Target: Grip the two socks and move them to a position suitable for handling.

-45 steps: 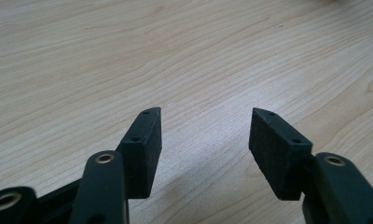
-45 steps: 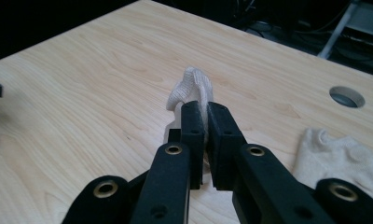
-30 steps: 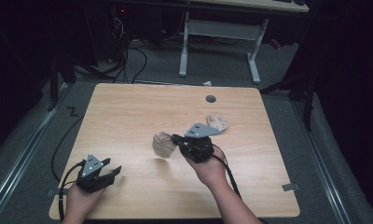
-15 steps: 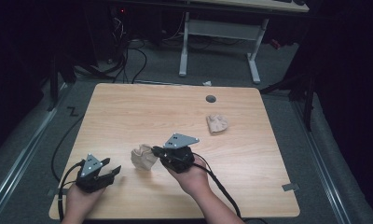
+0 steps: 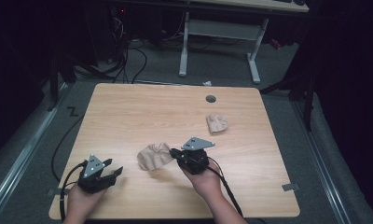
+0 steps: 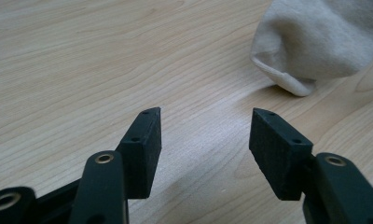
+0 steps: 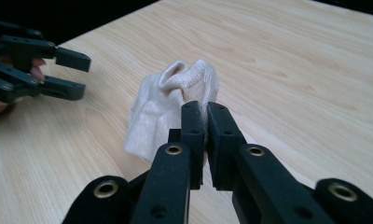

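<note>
A cream sock [image 5: 154, 156] hangs from my right gripper [image 5: 175, 153], low over the middle of the wooden table [image 5: 142, 112]. In the right gripper view the jaws are shut on the ribbed cuff of that sock [image 7: 175, 100], right gripper [image 7: 204, 108]. My left gripper [image 5: 115, 171] rests open near the table's front left, its jaws pointing at the sock. In the left gripper view the open left gripper [image 6: 204, 126] holds nothing, and the sock [image 6: 315, 42] lies ahead at the upper right. A second cream sock [image 5: 217, 123] lies crumpled farther back on the right.
A round grey grommet [image 5: 210, 98] sits near the table's far edge. Beyond the table stand white desk legs [image 5: 184, 42] and dark cables on the floor. A small tape piece [image 5: 289, 187] marks the table's front right corner.
My right gripper has carried the sock from beside the second sock toward the front left and downward. The second sock stays where it was. The left gripper has not moved.
</note>
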Demonstrator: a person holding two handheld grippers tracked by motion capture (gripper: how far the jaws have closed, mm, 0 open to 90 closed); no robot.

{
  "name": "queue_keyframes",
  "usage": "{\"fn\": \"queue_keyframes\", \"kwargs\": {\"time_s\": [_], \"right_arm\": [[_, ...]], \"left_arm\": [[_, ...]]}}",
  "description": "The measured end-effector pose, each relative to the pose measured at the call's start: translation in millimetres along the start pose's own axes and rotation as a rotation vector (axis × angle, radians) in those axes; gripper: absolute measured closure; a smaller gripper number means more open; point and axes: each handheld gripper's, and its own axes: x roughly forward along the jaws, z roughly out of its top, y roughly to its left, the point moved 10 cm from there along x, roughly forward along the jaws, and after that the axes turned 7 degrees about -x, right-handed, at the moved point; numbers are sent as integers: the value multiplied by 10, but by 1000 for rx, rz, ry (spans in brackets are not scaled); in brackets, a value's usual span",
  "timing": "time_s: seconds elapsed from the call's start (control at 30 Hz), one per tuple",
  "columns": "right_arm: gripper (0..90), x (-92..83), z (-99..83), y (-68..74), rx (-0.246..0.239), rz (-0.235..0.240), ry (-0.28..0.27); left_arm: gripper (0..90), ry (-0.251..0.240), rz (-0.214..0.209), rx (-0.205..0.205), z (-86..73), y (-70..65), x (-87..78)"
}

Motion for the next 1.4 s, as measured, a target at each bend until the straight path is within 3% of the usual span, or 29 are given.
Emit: {"fn": "queue_keyframes", "kwargs": {"time_s": [0.37, 0.73, 1.1, 1.33, 1.4], "right_arm": [[862, -12, -416, -156, 72, -25, 44], [861, -52, -809, -234, 118, -38, 91], [861, -158, -1020, -265, 111, -75, 148], [858, -220, -1148, -319, 127, -101, 176], [851, -239, -1186, -351, 105, -130, 178]], "left_arm": [[448, 15, -23, 23, -11, -130, 34], [449, 41, -69, 80, -13, -433, 116], [449, 52, -75, 98, -34, -487, 121], [449, 54, -68, 85, -49, -421, 102], [449, 53, -65, 82, -49, -402, 97]]}}
